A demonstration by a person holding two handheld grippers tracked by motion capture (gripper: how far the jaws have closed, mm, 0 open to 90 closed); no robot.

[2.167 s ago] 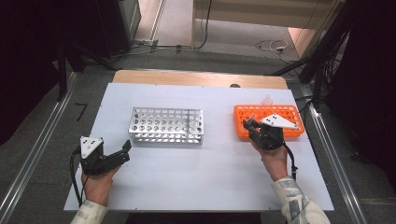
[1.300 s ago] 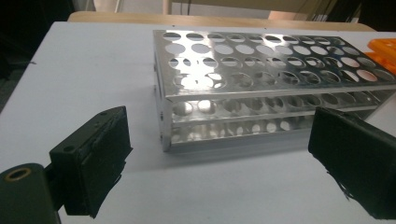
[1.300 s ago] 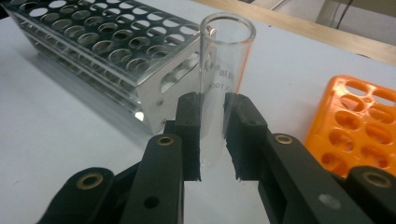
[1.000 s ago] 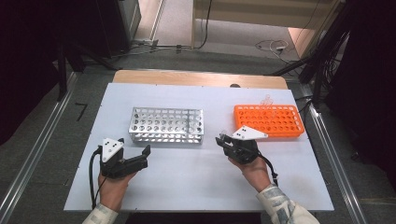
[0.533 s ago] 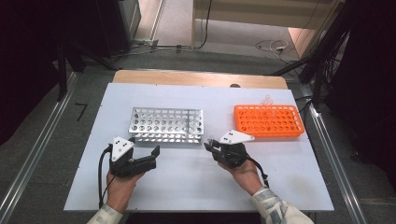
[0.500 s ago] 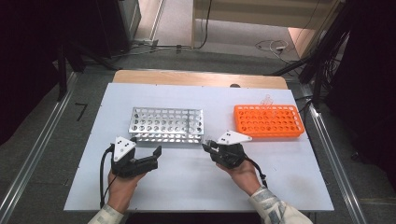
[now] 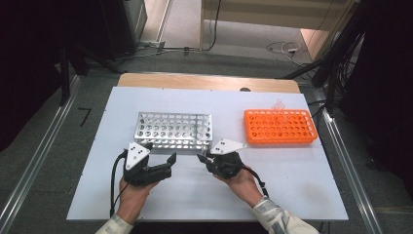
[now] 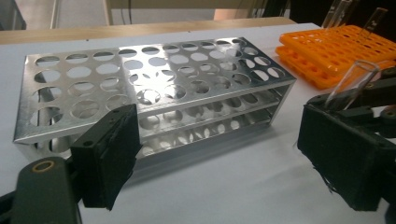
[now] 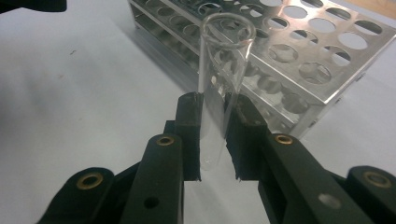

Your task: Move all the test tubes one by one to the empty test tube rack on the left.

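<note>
White tabletop point(image 7: 292, 185), matte and flat, with a wooden strip along its far edge; grey floor, metal rails and trailing cables around it, dark at both sides.

Steel rack point(image 7: 174, 130): your landmark. Perforated sheet metal, shiny, three tiers of round holes, set left of the table's middle.

Orange rack point(image 7: 279, 126): plastic, round holes, well to the right of the steel rack. Clear tubes at its far edge are too faint to count.

Glass tube point(image 9: 219, 88): clear, round-rimmed, open end forward, clamped between the black pads of your right gripper point(image 7: 203, 158), just off the steel rack's near right corner. Its lower end is hidden behind the jaws.

Left gripper point(image 7: 168, 163): near the steel rack's front side, jaws wide, just now narrowing a little, nothing between them.

Your forearms are cut off at the high view's bottom edge.
</note>
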